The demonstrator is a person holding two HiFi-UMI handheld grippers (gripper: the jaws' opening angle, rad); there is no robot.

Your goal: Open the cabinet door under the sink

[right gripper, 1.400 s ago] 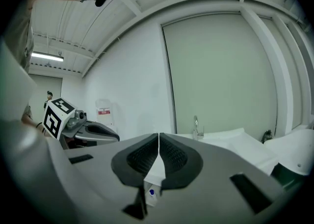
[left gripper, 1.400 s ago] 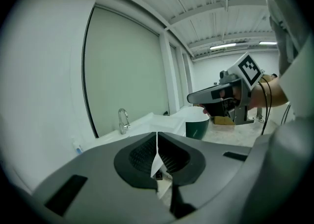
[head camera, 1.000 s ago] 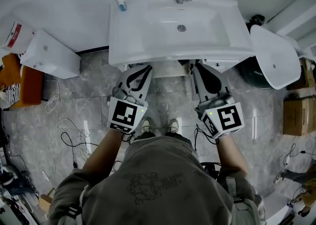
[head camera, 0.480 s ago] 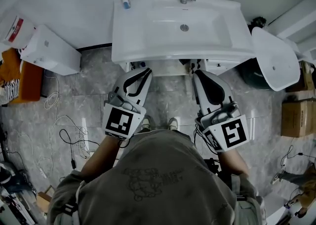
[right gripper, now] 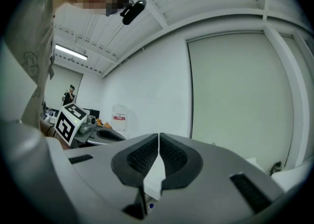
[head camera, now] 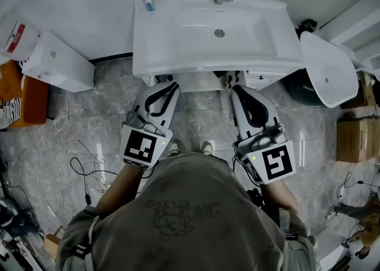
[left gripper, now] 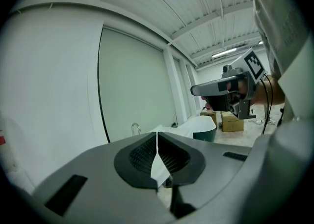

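cabinet (head camera: 205, 82): sink (head camera: 196, 62) is overhanging it, hiding the door face | shoes (head camera: 206, 147): person's torso (head camera: 190, 216) is covering the heels | cardboard box (head camera: 356, 139): picture's right edge is cutting it off | red label (right gripper: 118, 117): lettering is showing too small to read

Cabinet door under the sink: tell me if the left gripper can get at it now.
Probably yes: the left gripper hangs close before the cabinet front below the sink, nothing between. Its jaws are shut, and the sink hides any handle.

Side by side — the left gripper (head camera: 169, 88) and right gripper (head camera: 237, 90) point toward the sink (head camera: 208, 62) (white).
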